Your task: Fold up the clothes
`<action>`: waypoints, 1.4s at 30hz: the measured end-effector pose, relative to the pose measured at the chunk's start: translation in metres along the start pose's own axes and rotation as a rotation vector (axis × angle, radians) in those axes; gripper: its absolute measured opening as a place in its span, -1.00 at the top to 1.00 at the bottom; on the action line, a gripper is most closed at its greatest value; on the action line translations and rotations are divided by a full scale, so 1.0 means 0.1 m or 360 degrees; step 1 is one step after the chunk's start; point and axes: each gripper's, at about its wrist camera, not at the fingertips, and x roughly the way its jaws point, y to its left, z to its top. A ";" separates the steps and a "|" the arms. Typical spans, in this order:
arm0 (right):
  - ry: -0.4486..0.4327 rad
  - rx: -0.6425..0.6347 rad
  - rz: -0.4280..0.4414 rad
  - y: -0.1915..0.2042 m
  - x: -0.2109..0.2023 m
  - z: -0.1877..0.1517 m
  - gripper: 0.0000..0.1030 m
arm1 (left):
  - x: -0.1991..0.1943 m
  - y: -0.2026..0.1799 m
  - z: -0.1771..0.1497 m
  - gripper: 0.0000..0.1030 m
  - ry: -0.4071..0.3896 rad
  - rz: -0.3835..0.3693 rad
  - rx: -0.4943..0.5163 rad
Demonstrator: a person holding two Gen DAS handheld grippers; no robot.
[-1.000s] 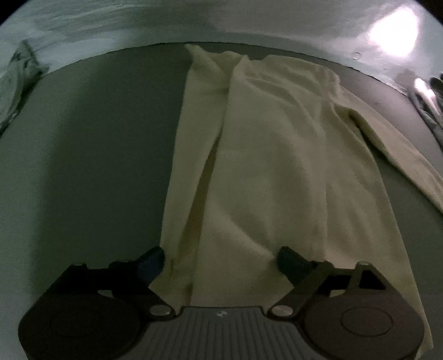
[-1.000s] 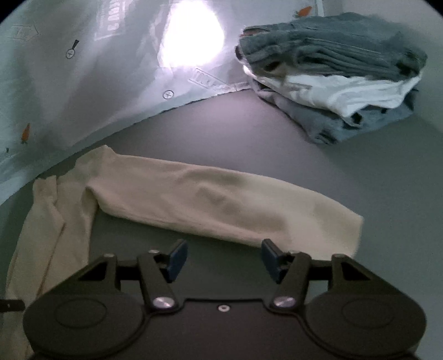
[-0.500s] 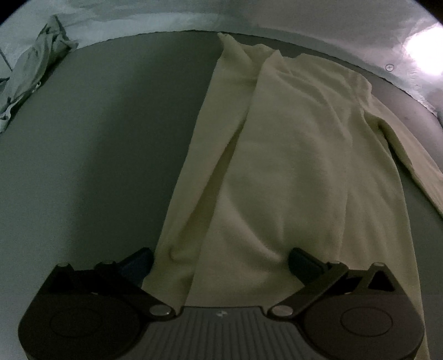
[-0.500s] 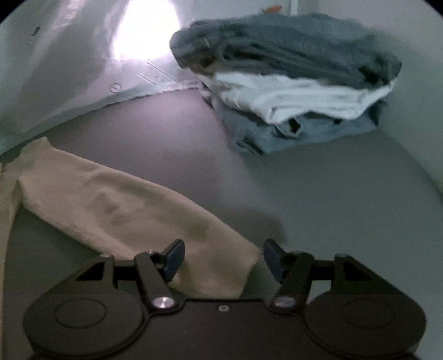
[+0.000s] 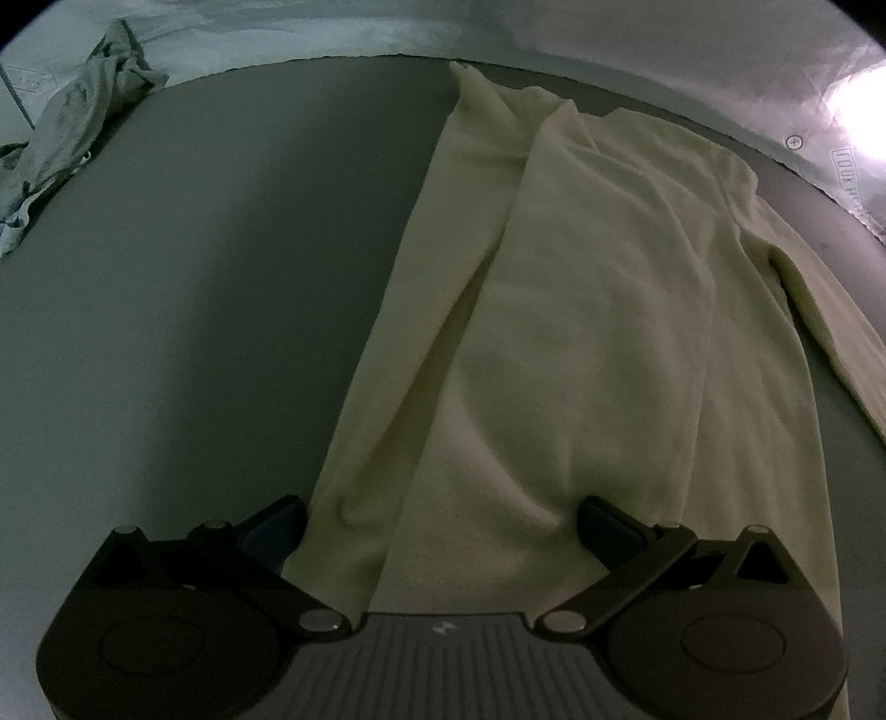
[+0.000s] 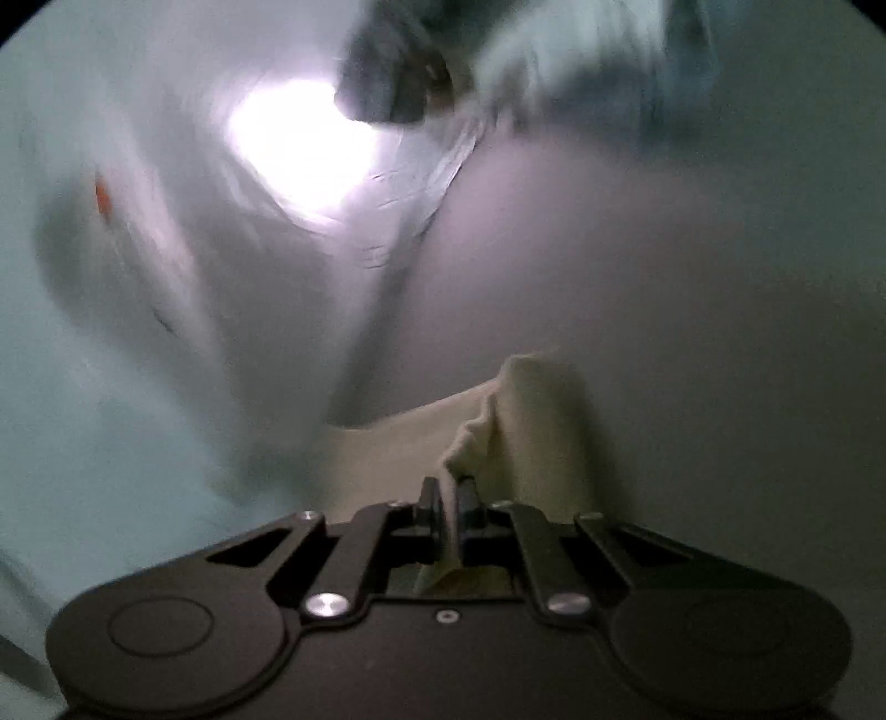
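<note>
A cream long-sleeved top (image 5: 581, 343) lies flat on the dark grey table (image 5: 221, 304), one side folded over its body. My left gripper (image 5: 443, 526) is open, its fingers resting wide apart on the near hem. The right sleeve (image 5: 830, 332) runs off to the right. My right gripper (image 6: 454, 498) is shut on the end of that cream sleeve (image 6: 531, 421) and holds it lifted; this view is blurred.
A crumpled grey garment (image 5: 72, 133) lies at the far left on a pale plastic sheet (image 5: 609, 27) beyond the table edge. A blurred stack of folded grey and white clothes (image 6: 526, 61) sits at the top of the right wrist view.
My right gripper moved along the sleeve to its end, closed on it and lifted it, swinging fast. My left gripper stayed open on the hem and shifted slightly left.
</note>
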 end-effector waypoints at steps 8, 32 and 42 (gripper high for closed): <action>0.0602 0.0437 0.0084 0.02 1.09 -0.73 0.04 | 0.02 -0.01 -0.02 -1.00 -0.0030 -0.0010 0.0009; 0.0203 0.0398 0.0207 -0.14 0.25 -0.43 -1.00 | -0.22 -0.92 0.31 -0.25 -0.0256 -0.0488 0.0761; 0.0237 0.0232 0.0161 -0.03 0.15 -0.31 -1.00 | -0.36 -0.92 0.30 0.90 -0.0398 -0.0509 0.0850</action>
